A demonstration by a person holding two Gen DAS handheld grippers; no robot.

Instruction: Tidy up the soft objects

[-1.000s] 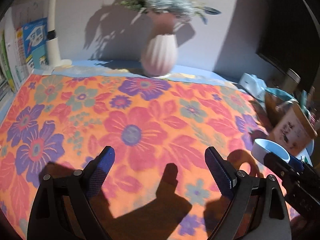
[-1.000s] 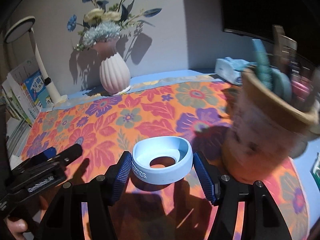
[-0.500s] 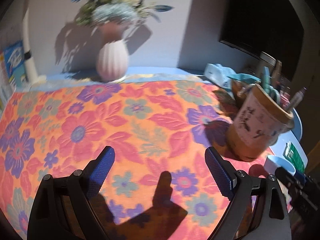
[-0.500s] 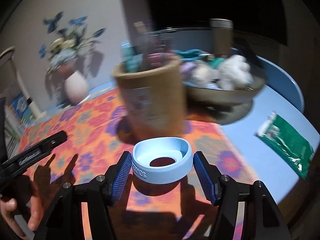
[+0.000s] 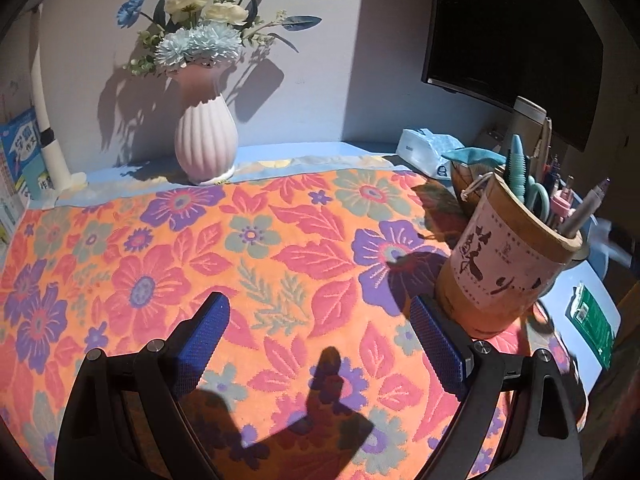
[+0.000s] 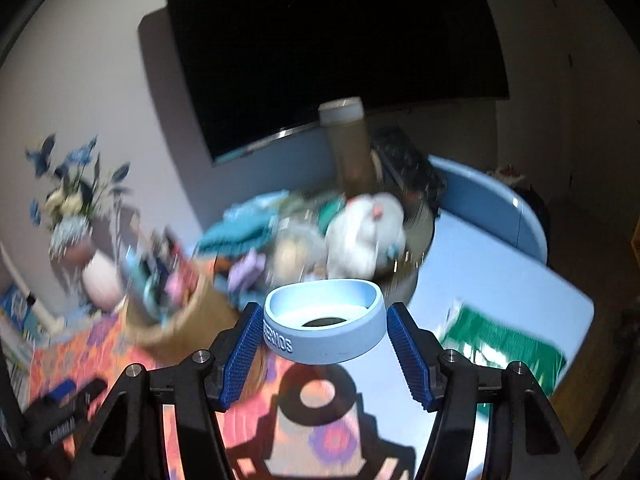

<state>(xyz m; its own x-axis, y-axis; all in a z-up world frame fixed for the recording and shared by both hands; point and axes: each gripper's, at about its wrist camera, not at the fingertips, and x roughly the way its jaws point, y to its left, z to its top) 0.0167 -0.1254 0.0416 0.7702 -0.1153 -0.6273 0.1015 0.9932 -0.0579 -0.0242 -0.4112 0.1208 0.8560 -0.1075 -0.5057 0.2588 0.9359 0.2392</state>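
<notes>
My right gripper (image 6: 325, 334) is shut on a light blue soft ring (image 6: 325, 328) and holds it above the table's right end. Ahead of it, blurred, a bowl (image 6: 416, 240) holds several soft things, among them a white plush (image 6: 366, 234) and teal cloth (image 6: 236, 232). My left gripper (image 5: 320, 344) is open and empty above the orange floral cloth (image 5: 248, 248). In the left wrist view the bowl's edge (image 5: 460, 176) and the teal cloth (image 5: 474, 155) show behind the pen holder.
A wooden pen holder (image 5: 500, 264) full of pens and scissors stands at the cloth's right edge. A pink vase (image 5: 206, 136) with flowers stands at the back. A green packet (image 5: 596, 320), a tissue pack (image 5: 428, 152), a dark monitor (image 5: 512, 48) and a lamp post (image 5: 44, 120) are around.
My right gripper has swung right and upward with the ring, from over the floral cloth past the pen holder towards the bowl. My left gripper's view has turned right; it stays open.
</notes>
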